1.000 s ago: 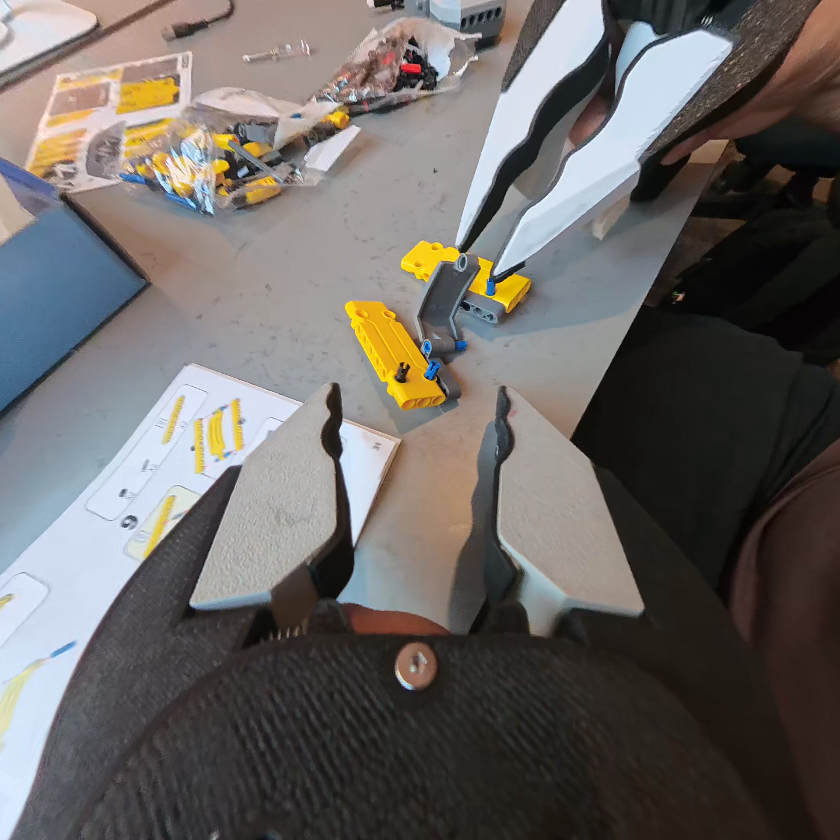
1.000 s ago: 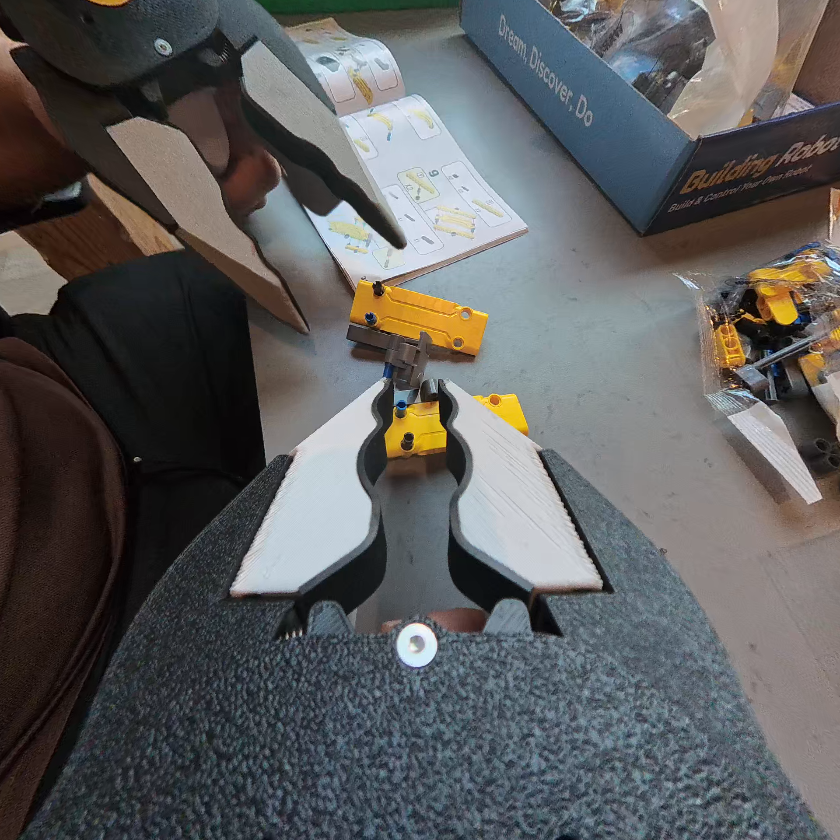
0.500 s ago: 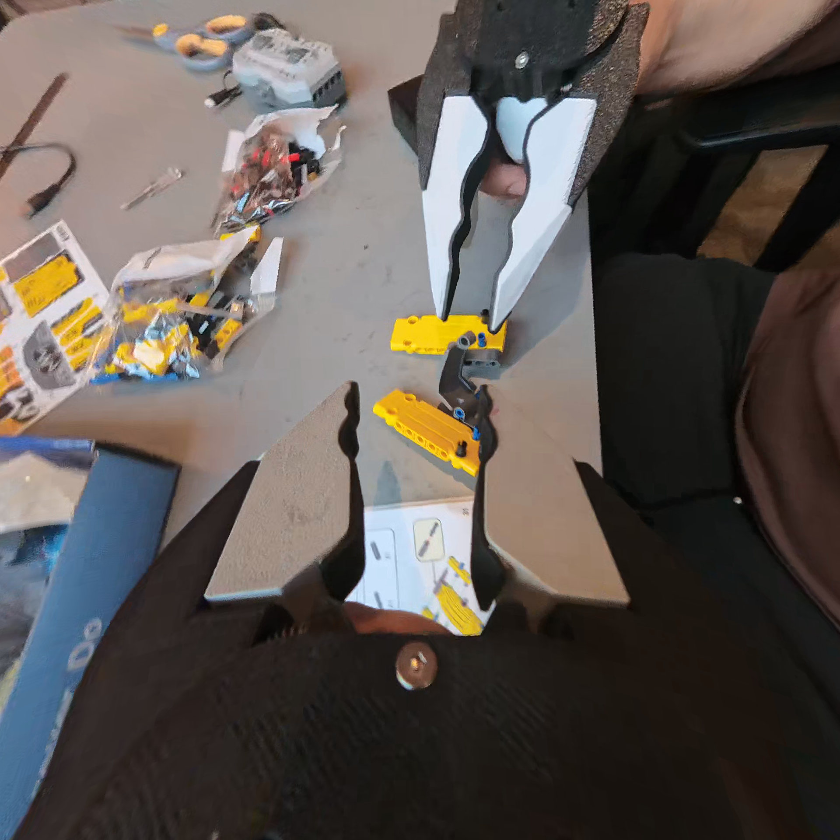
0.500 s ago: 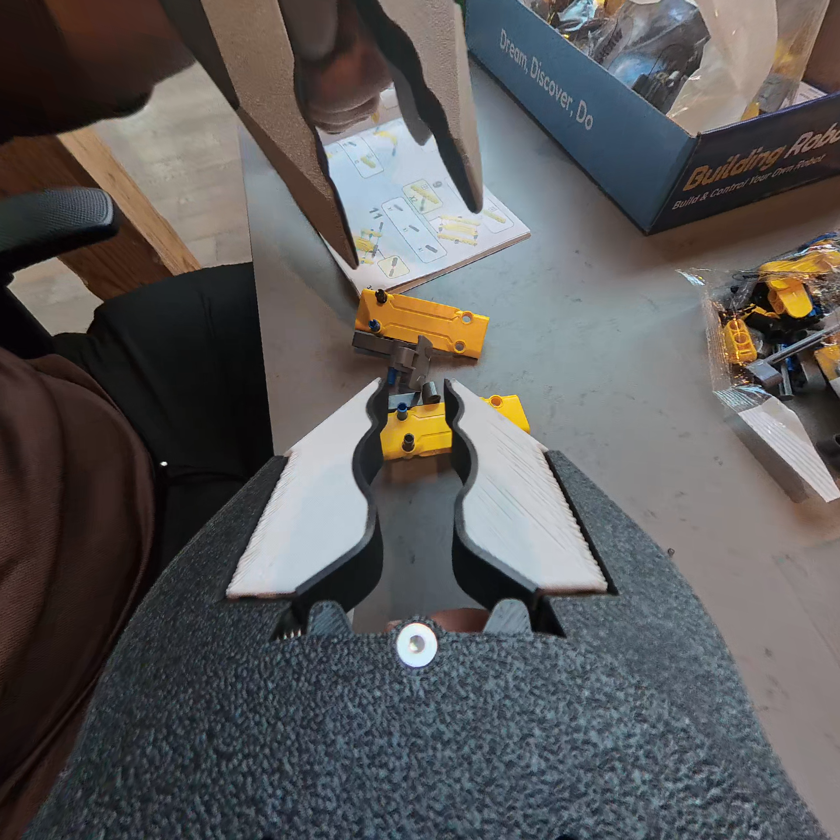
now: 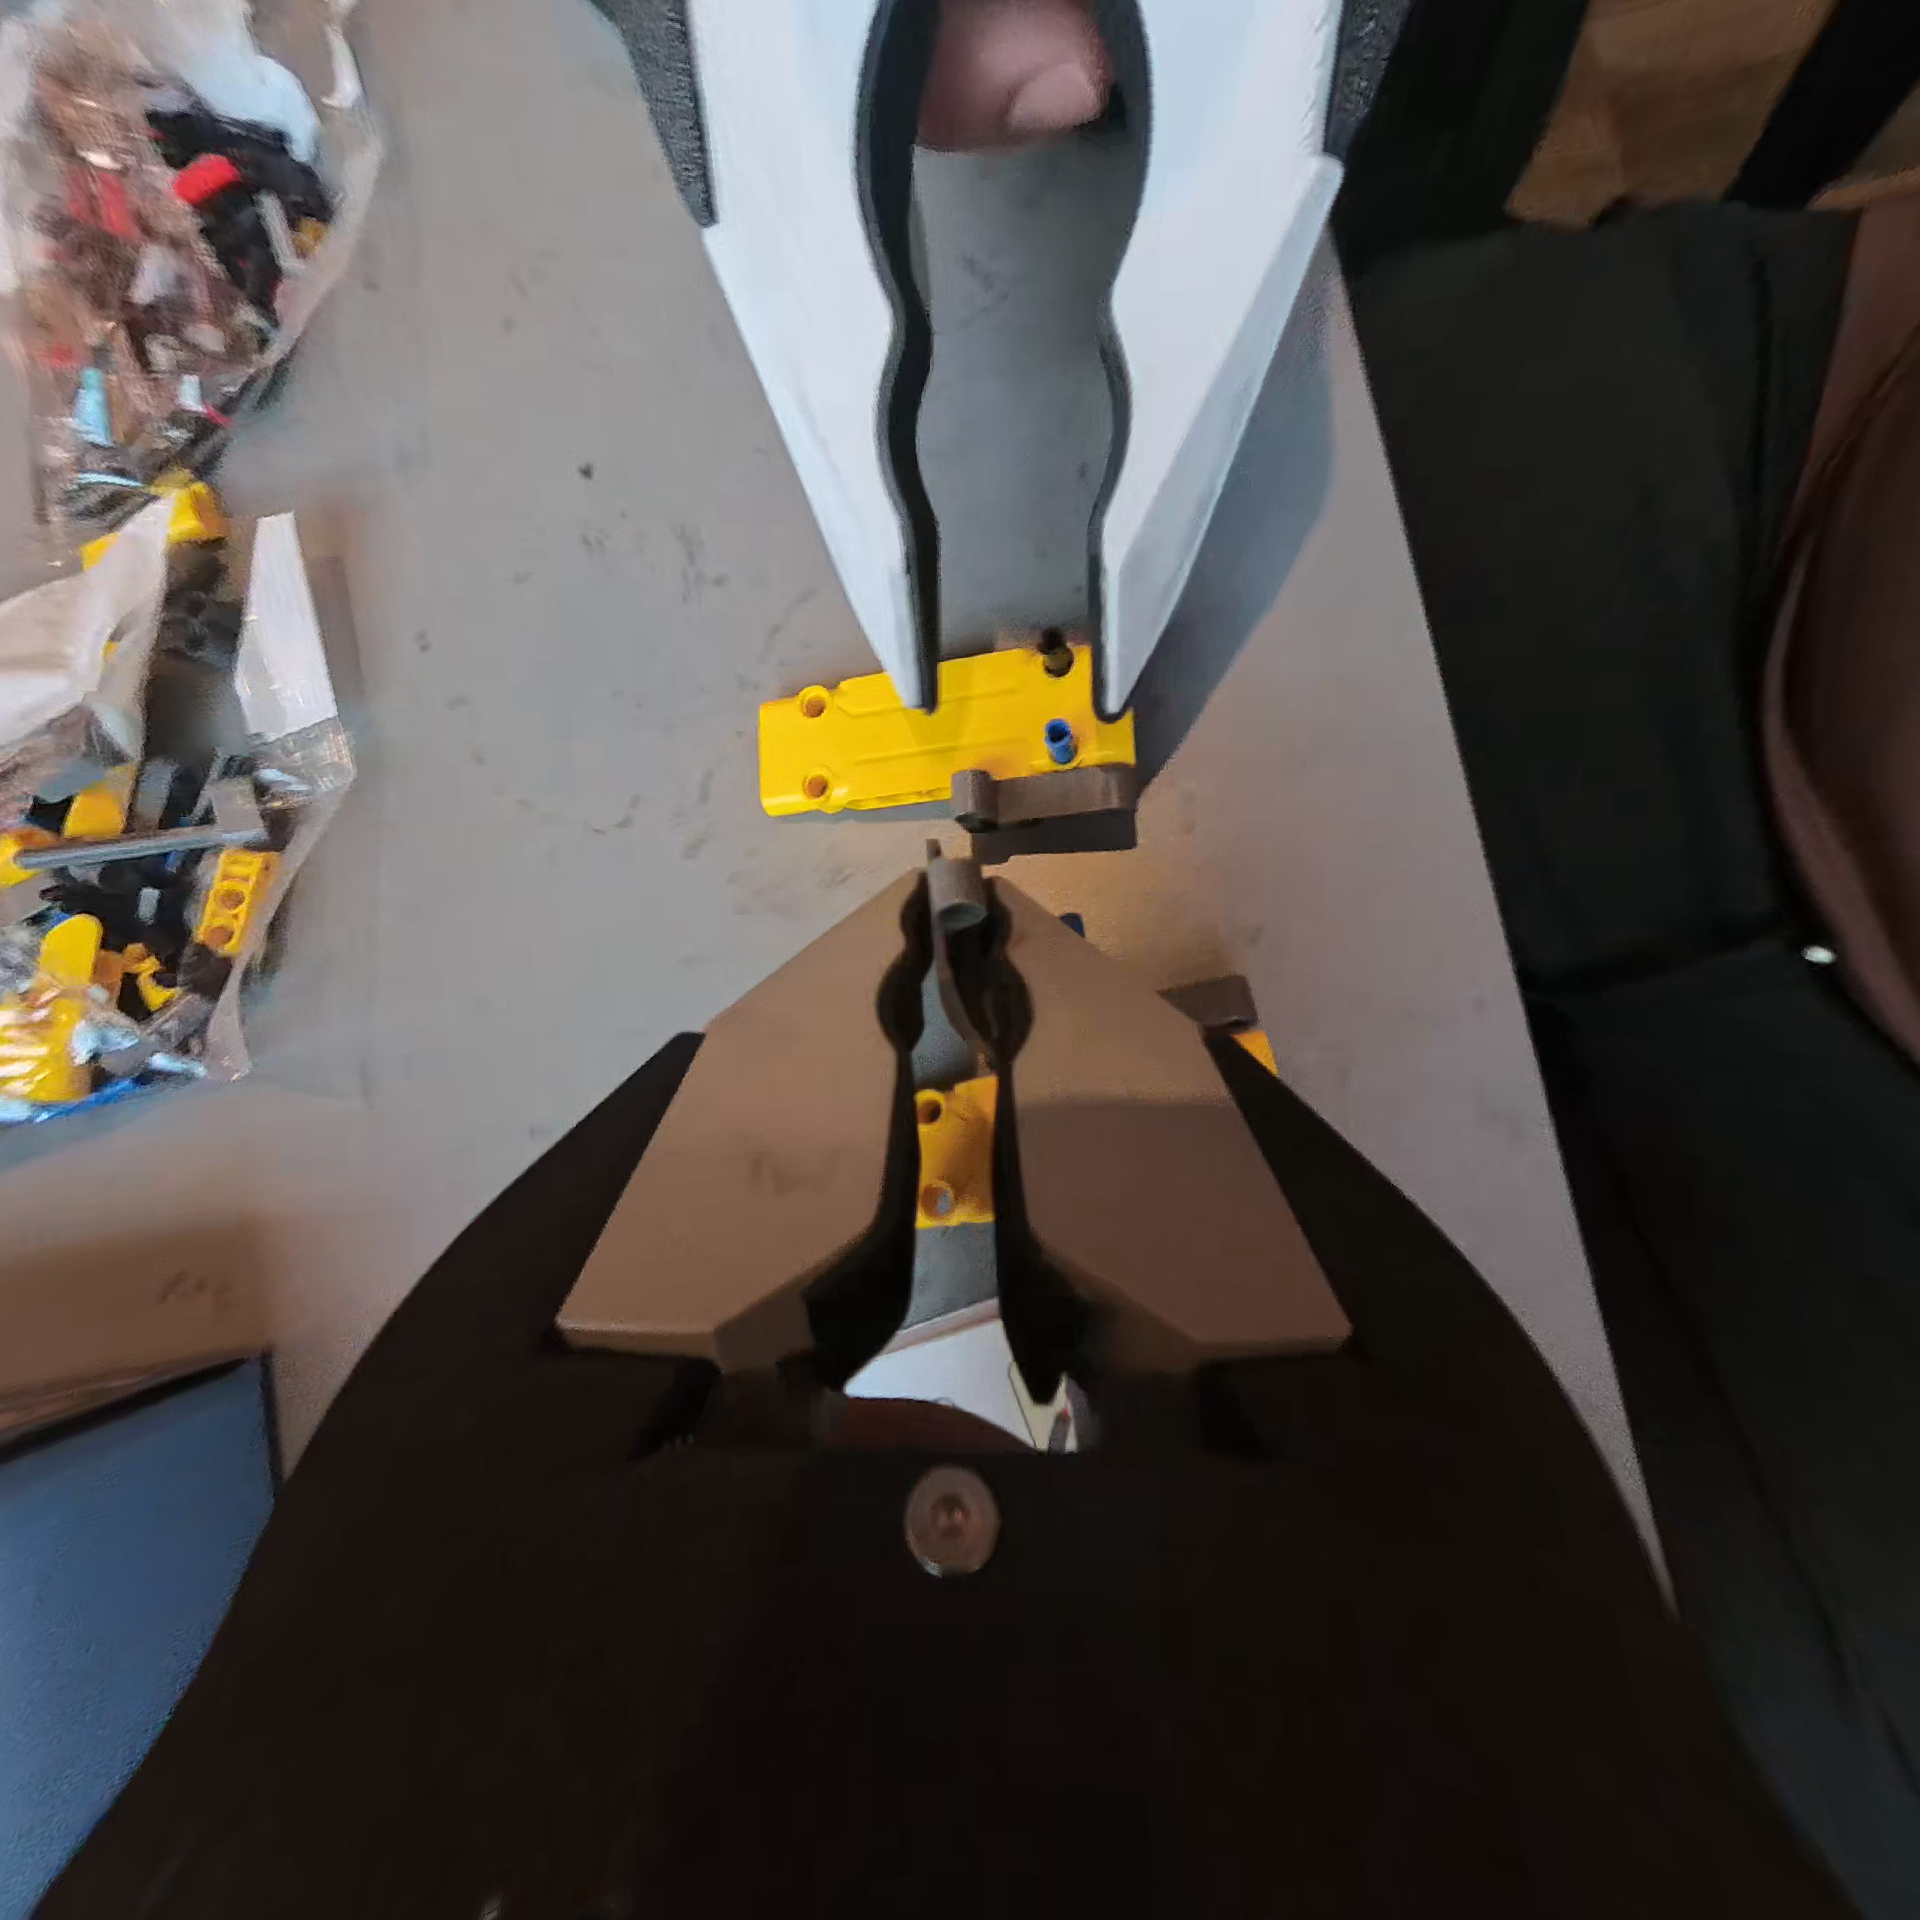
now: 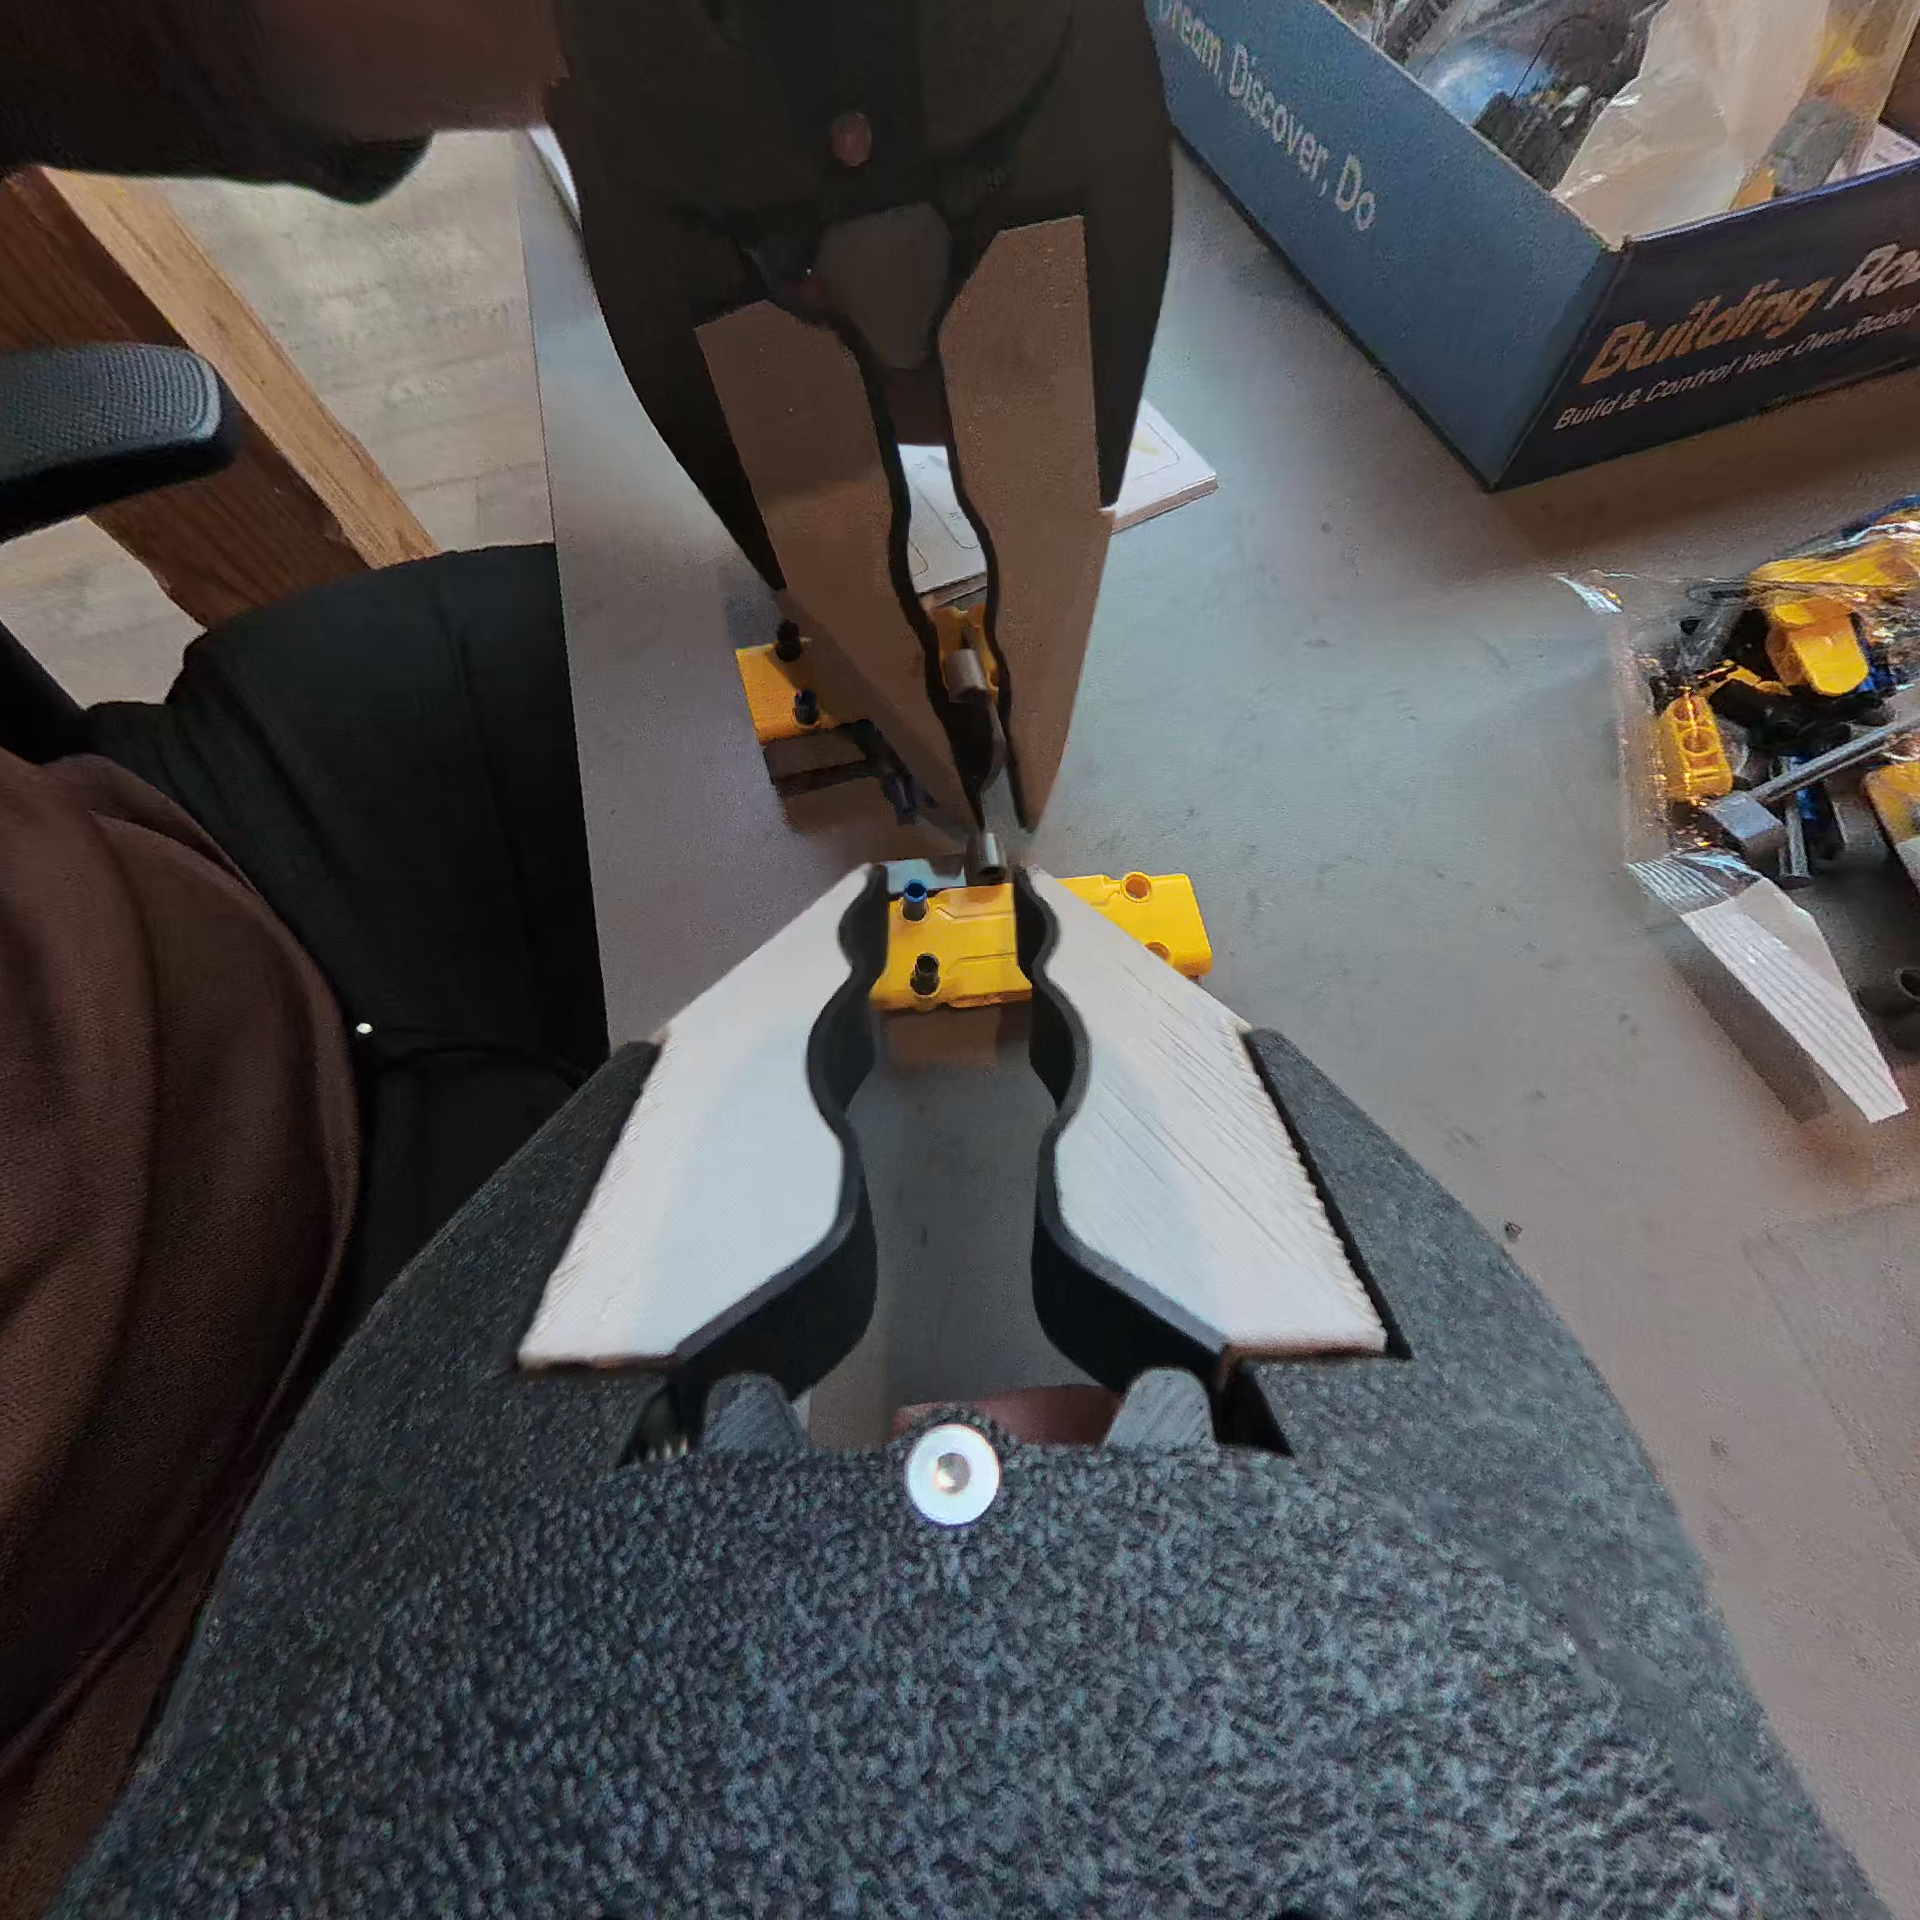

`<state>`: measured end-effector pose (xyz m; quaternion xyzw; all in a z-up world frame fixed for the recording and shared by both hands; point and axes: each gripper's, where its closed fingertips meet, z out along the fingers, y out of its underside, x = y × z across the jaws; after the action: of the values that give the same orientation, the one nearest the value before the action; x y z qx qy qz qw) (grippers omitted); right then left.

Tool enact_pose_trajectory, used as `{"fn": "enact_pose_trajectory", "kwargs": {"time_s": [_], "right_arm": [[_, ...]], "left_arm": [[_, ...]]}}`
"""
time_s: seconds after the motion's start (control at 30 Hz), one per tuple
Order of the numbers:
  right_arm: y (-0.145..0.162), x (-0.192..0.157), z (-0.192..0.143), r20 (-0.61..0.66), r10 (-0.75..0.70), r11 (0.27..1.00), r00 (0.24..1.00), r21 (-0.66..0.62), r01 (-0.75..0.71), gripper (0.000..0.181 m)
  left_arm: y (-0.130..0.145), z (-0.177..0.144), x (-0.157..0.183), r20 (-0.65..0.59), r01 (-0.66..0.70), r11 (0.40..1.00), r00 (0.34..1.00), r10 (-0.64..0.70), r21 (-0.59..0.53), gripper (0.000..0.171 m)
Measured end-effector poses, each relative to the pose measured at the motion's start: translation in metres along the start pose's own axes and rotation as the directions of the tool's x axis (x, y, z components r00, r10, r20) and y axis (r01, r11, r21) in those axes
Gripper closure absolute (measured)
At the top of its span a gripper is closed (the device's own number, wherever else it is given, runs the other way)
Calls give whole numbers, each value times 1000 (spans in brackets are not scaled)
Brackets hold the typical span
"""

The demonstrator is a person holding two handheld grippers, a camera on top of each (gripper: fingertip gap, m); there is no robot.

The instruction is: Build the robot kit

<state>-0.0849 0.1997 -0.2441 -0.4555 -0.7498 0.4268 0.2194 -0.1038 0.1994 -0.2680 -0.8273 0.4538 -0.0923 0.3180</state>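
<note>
A grey table (image 5: 540,582) with scuff marks lies under both my grippers, and I sit at its edge with my dark-clothed lap off to the side.

My left gripper (image 5: 954,904) is clenched on a grey bent beam (image 5: 961,935): the tan fingers (image 5: 800,1122) pinch it between their tips, and its round end sticks out just past them. Under these fingers a yellow panel (image 5: 951,1153) shows through the narrow gap, lying on the table. In the right wrist view the same gripper (image 6: 987,810) comes down from above, the beam (image 6: 971,686) caught between its fingers.

My right gripper (image 6: 951,883) stands spread, holding nothing; its white fingers (image 6: 717,1122) rest their tips on a second yellow panel (image 6: 1132,914), one near each side of its middle stretch. That panel carries a blue pin (image 6: 914,891) and a black pin (image 6: 923,977), and a grey piece (image 5: 1049,805) sits against its edge nearest my left gripper. The two grippers face each other tip to tip, near but apart.

Farther out, beyond my left gripper, lies a white instruction booklet (image 6: 1164,468). To the right of my right gripper are a clear bag of yellow and black parts (image 6: 1787,707) and a blue cardboard box (image 6: 1455,260).
</note>
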Motion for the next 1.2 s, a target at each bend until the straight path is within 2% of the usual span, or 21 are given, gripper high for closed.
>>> {"fn": "enact_pose_trajectory", "kwargs": {"time_s": [0.03,0.13,0.17,0.23,0.33,0.6,0.77,0.8,0.9,0.97,1.0,1.1,1.2], "right_arm": [[0,0,1,-3,-4,1000,1000,0,4,163],[-2,0,0,9,7,1000,1000,8,-7,163],[-3,1,-1,11,12,1000,1000,14,-13,163],[-4,5,0,2,14,1000,1000,15,-14,163],[-4,7,7,6,19,1000,1000,-6,-19,162],[-2,7,14,-17,-10,999,1000,-41,10,164],[-3,7,14,-11,1,999,1000,-34,-1,164],[-3,8,13,-9,7,999,1000,-32,-8,164],[-5,8,12,-4,17,1000,1000,-19,-17,164],[-6,8,11,-4,19,1000,1000,-9,-19,164],[-6,9,11,-7,18,1000,1000,-6,-18,164],[-7,7,9,-8,8,1000,1000,4,-8,164],[-14,3,6,9,5,999,1000,49,-5,164]], "left_arm": [[0,-1,-3,40,3,1000,999,-3,17,168],[-1,-8,-4,140,8,998,990,-17,65,167],[-2,-10,-3,161,18,996,986,-32,87,161],[-3,-17,-1,179,47,991,981,-70,125,155],[6,-20,0,198,72,991,976,-94,116,149],[16,-21,1,175,70,997,982,-71,12,146],[7,-31,5,140,125,987,981,-137,97,145],[10,-31,5,130,134,987,981,-144,85,151],[22,-25,9,101,141,990,985,-143,26,149],[22,-23,12,61,180,983,981,-183,46,153],[23,-23,12,59,182,982,981,-185,49,165],[23,-26,12,98,150,983,982,-161,110,171],[10,-38,9,152,133,954,972,-178,267,171]]}}
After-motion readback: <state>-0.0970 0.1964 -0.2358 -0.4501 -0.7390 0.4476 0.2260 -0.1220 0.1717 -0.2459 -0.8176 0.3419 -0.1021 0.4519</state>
